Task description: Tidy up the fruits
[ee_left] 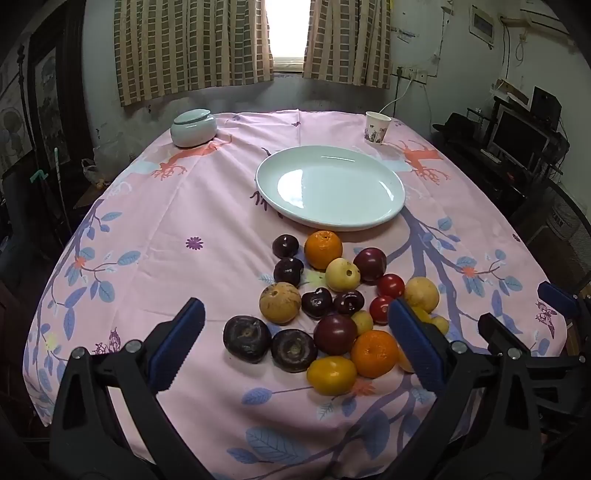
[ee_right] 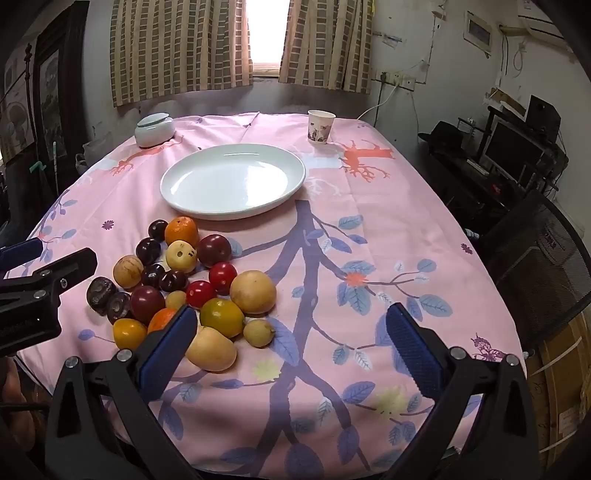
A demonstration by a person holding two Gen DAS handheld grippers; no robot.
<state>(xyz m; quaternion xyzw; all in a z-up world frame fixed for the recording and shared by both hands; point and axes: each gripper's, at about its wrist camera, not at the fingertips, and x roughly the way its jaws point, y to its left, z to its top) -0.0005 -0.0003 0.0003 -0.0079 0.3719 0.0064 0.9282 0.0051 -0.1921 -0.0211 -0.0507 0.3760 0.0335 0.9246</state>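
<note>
Covering the table, pink floral cloth (ee_left: 207, 221) (curtained window (ee_left: 288, 33) behind)

In the left view, the left gripper's (ee_left: 295, 332) right finger (ee_left: 413, 343) hid part of the yellow fruits (ee_left: 437, 323). In the right view, the right gripper's (ee_right: 291, 339) left finger (ee_right: 166, 350) covered half an orange (ee_right: 162, 318). The cup's (ee_right: 320, 125) print was too small to tell.

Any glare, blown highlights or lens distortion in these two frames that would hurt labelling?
Left wrist view: the window is blown out white, the plate carries soft reflections, and fisheye bends the table edges. Right wrist view: same clipped window, glare on the plate; the fruits stay sharp and evenly lit.
</note>
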